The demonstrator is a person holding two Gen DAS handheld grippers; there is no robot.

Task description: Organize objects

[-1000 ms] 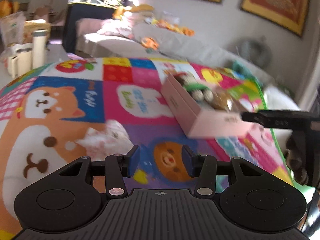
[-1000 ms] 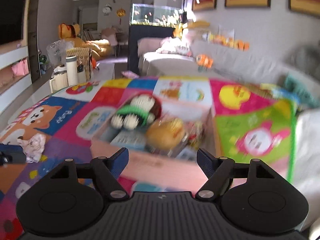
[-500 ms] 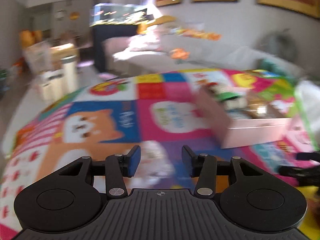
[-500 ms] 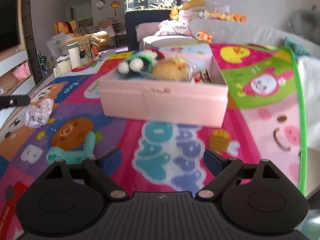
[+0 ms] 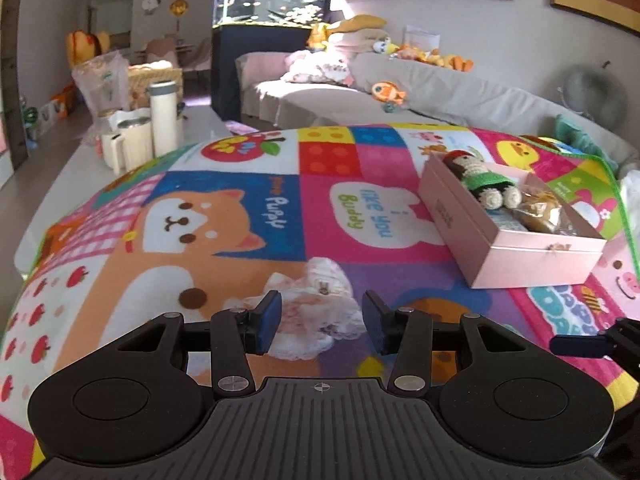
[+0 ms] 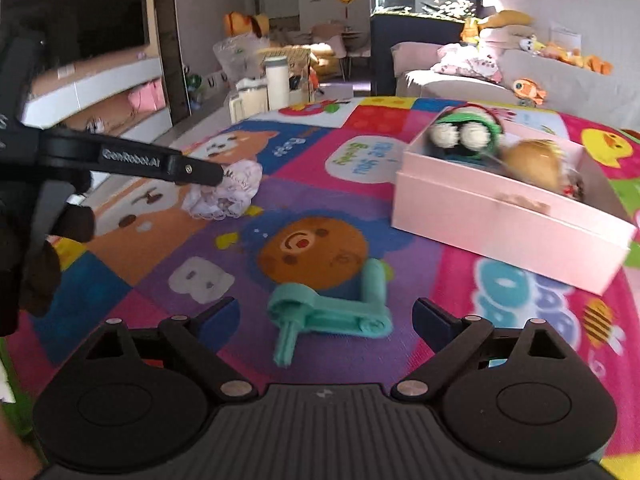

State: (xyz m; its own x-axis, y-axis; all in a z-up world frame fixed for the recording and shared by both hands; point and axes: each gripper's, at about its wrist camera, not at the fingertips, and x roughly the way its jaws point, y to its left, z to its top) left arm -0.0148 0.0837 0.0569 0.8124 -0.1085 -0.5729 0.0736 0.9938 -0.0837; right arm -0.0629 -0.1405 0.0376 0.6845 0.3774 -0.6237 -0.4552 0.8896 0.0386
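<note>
1. Left wrist view: the left gripper (image 5: 321,323) hangs low over the play mat (image 5: 240,216), its fingers apart with a crumpled lacy cloth (image 5: 316,312) lying on the mat between them; whether the pads touch it I cannot tell. The pink box (image 5: 516,264) sits open on the mat, to the right of the cloth and farther back. Inside the box, a crocheted doll (image 5: 480,178) lies at the far end, and a clear bag of something brown (image 5: 540,210) lies just beside it toward the near end. The tip of the right gripper (image 5: 576,345) shows near the right edge, in front of the box.

2. Right wrist view: the right gripper (image 6: 326,316) has its fingers wide apart, holding nothing. A teal plastic tool (image 6: 332,312) lies on the mat between them, in front of the pink box (image 6: 508,228) and to its left. The box holds the doll (image 6: 464,130) at its far left and the brown bag (image 6: 532,162) beside it. The cloth (image 6: 224,194) lies well left of the box, with one finger of the left gripper (image 6: 160,164) at it.
</note>
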